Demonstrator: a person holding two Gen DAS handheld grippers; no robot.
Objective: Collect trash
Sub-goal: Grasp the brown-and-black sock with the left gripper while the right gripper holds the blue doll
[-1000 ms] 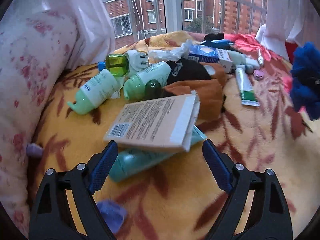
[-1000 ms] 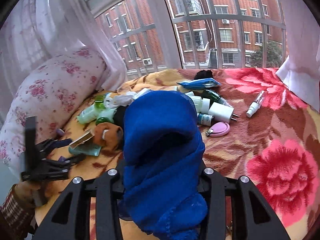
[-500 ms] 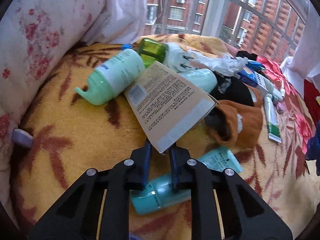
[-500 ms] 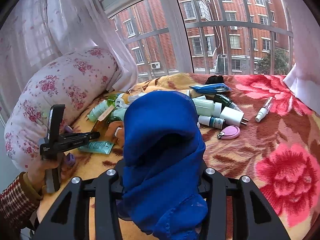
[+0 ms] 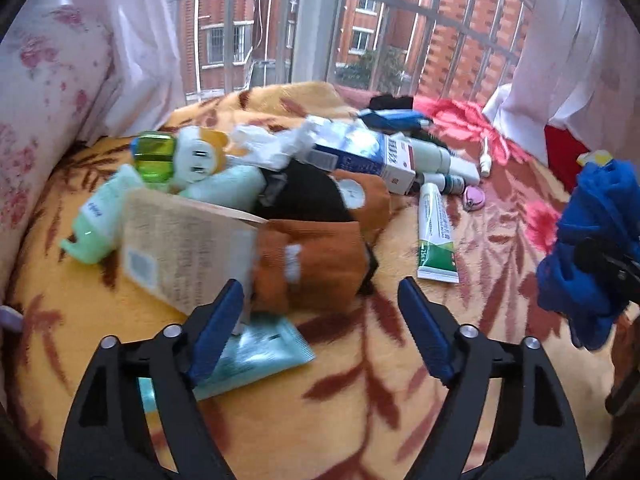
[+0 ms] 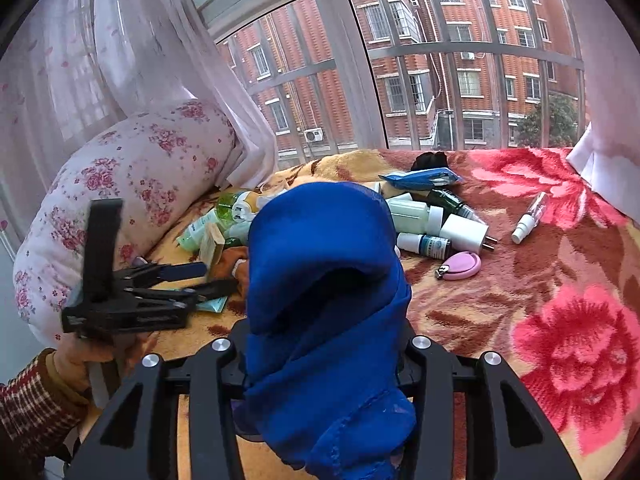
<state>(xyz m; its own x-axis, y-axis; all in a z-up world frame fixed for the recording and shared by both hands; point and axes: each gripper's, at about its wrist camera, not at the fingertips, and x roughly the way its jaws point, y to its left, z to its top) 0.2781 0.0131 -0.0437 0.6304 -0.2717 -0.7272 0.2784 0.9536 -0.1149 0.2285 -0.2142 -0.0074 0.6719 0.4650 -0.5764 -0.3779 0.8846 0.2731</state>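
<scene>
My left gripper is open and empty above the yellow blanket. A tan cardboard box stands tilted just past its left finger, leaning on a brown sock; whether the finger touches the box I cannot tell. A teal tube lies under that finger. My right gripper is shut on a blue cloth bag that hides its fingertips; the bag also shows in the left wrist view. The left gripper shows in the right wrist view.
A pile on the bed holds a mint bottle, green bottle, white plug, crumpled tissue, blue-white box, green tube and pink clipper. A floral pillow lies left. The window is behind.
My left gripper was shut on the tan box half a second ago; it has now opened and the box has dropped against the brown sock. The right gripper holds the bag still.
</scene>
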